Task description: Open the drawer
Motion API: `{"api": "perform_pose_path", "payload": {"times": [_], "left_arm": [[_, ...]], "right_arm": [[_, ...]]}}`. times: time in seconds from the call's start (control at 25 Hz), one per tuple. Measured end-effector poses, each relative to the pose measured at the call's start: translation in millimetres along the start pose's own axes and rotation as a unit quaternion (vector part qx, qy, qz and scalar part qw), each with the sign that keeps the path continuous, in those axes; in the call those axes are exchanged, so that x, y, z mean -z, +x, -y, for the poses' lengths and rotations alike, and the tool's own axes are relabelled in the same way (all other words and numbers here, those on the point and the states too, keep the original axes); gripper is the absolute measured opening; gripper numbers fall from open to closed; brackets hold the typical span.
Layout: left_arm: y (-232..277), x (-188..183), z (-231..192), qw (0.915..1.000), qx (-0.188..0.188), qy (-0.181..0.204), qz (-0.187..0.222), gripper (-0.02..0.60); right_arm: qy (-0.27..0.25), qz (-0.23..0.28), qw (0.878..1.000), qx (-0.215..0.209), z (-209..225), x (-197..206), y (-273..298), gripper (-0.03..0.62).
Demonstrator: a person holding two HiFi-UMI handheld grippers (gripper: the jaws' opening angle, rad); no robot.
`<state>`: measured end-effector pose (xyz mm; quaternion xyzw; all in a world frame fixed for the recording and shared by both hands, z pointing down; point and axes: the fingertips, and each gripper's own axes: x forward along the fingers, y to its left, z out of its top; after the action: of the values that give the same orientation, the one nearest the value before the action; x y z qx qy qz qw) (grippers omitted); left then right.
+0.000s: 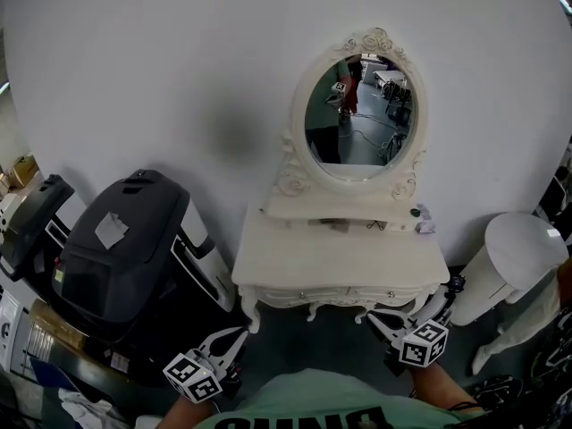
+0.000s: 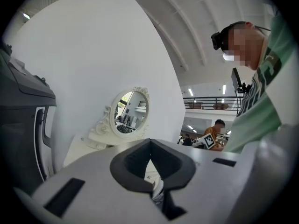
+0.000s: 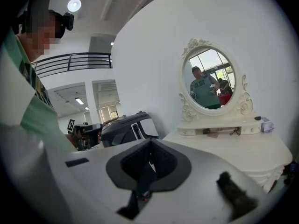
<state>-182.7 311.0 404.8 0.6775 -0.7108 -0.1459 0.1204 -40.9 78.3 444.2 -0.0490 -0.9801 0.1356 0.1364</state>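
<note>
Where the person stands: close in front of a small white dressing table; a pale green printed shirt (image 1: 331,405) fills the bottom edge of the head view.
Left gripper (image 1: 234,336): held low by the table's left front leg, well apart from the drawer. Its own view shows its grey jaws pressed together around the dark notch, with nothing between them.
Right gripper (image 1: 380,320): held just below the table's right front corner and angled toward it, not touching. Its jaws are fully closed and empty.
Drawer: the carved white drawer front (image 1: 344,295) sits under the tabletop, flush with the frame and not yet pulled. Two tiny knobs show on it; whether it is one drawer or two cannot be told.
Tabletop: the curved white wooden top (image 1: 340,253) is mostly bare.
Back shelf: a low white ledge holds a few small items, including a small lilac object (image 1: 426,222).
Mirror: an oval mirror in an ornate white frame (image 1: 360,114) stands above the shelf against a white wall.
Sides: a bulky black-and-white machine (image 1: 125,239) on the left; a white domed cylinder (image 1: 518,244) on the right.
Step in hand: the approach, probably; no contact yet.
Next move: one gripper likely has to open, line up level with a knob, close on it, then pull straight toward the person.
</note>
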Motion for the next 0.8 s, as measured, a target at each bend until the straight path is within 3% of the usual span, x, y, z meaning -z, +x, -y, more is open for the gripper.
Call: {"api": "perform_pose_path", "payload": {"times": [0.2, 0.44, 0.68, 0.8], "left_arm": [[13, -1, -12, 0.9999, 0.009, -0.001, -0.007, 0.009], [43, -1, -22, 0.9997, -0.014, -0.001, -0.018, 0.009], [111, -1, -32, 0.9980, -0.062, 0.000, -0.008, 0.009], [164, 0, -21, 0.9979, -0.064, -0.011, -0.001, 0.009]], "right_arm": [[0.005, -0.002, 1.000, 0.007, 13, -6, 14, 0.008], [0.019, 0.002, 1.000, -0.018, 48, -11, 33, 0.008], [0.018, -0.001, 0.998, -0.064, 122, -28, 53, 0.008], [0.010, -0.003, 0.996, -0.084, 165, -48, 54, 0.008]]}}
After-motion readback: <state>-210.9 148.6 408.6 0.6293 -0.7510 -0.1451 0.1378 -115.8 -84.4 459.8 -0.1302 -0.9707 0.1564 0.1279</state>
